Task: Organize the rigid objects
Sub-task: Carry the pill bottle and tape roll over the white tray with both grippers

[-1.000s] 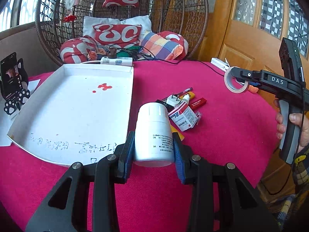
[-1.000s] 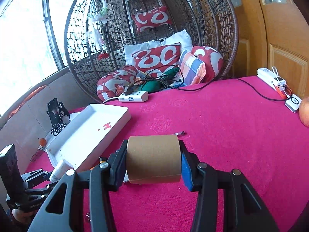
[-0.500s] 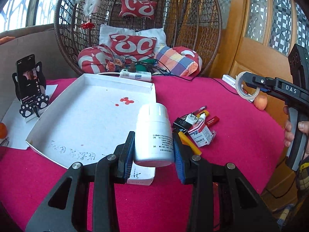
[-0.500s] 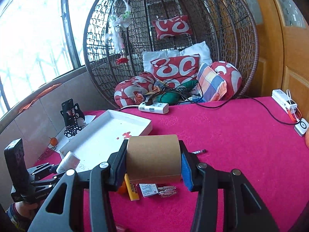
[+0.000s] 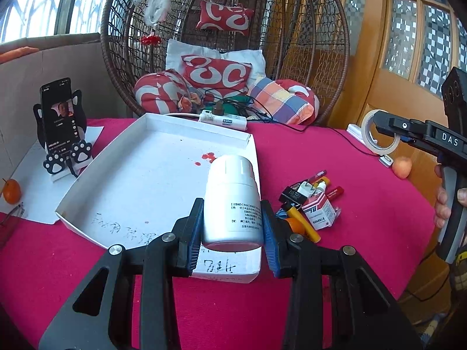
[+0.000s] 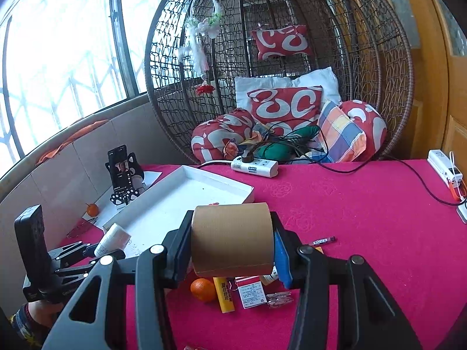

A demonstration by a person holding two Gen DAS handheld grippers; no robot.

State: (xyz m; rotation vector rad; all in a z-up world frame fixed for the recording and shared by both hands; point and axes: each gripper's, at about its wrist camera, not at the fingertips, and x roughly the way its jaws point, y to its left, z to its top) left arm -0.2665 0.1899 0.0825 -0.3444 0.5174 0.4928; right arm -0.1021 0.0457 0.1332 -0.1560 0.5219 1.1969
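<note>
My left gripper [image 5: 232, 233] is shut on a white pill bottle [image 5: 232, 201] and holds it above the near right corner of the white tray [image 5: 140, 180]. My right gripper [image 6: 232, 248] is shut on a brown tape roll [image 6: 232, 240], raised above the table; it also shows in the left wrist view [image 5: 379, 132] at the right. A pile of small items lies right of the tray: a red-and-white box [image 5: 319, 213], a yellow lighter [image 5: 300, 223], a plug [image 5: 303, 189], pens. The left gripper with the bottle [image 6: 112, 239] shows in the right wrist view.
A pink cloth [image 5: 364, 204] covers the table. A phone on a stand [image 5: 59, 122] and an orange [image 5: 11, 191] stand left of the tray. A power strip [image 5: 223, 119] lies behind it. A wicker chair with cushions [image 6: 289, 108] is at the back.
Both grippers have risen and drawn back from the table, each still holding its object. The bottle now sits over the tray's near right corner.
</note>
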